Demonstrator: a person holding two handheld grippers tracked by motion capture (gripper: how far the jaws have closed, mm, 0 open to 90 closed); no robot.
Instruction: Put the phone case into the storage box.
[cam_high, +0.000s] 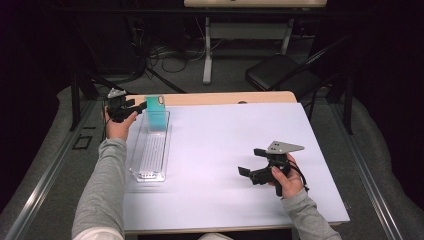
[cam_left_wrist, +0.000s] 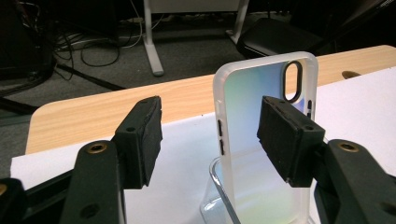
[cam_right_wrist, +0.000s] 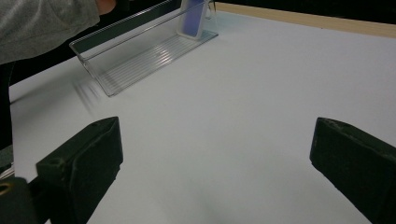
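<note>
A translucent phone case (cam_high: 156, 114) with a teal, iridescent sheen stands upright at the far end of a clear plastic tray (cam_high: 150, 155). My left gripper (cam_high: 137, 109) is level with the case, at its left side. In the left gripper view the case (cam_left_wrist: 252, 121) rises from the tray's rim (cam_left_wrist: 219, 186) between the open jaws of the left gripper (cam_left_wrist: 210, 135); the left pad (cam_left_wrist: 142, 135) stands well apart from it. My right gripper (cam_high: 250, 161) rests low over the white table at the near right, open and holding nothing (cam_right_wrist: 215, 158). Beyond it lie the tray (cam_right_wrist: 135, 51) and the case (cam_right_wrist: 194, 16).
A white sheet (cam_high: 225, 145) covers the table, with a bare wooden strip (cam_high: 225, 97) along its far edge. Beyond it are a black chair (cam_high: 280, 72), a desk leg (cam_high: 207, 50) and cables on the floor. A grey sleeve (cam_right_wrist: 42, 23) reaches past the tray.
</note>
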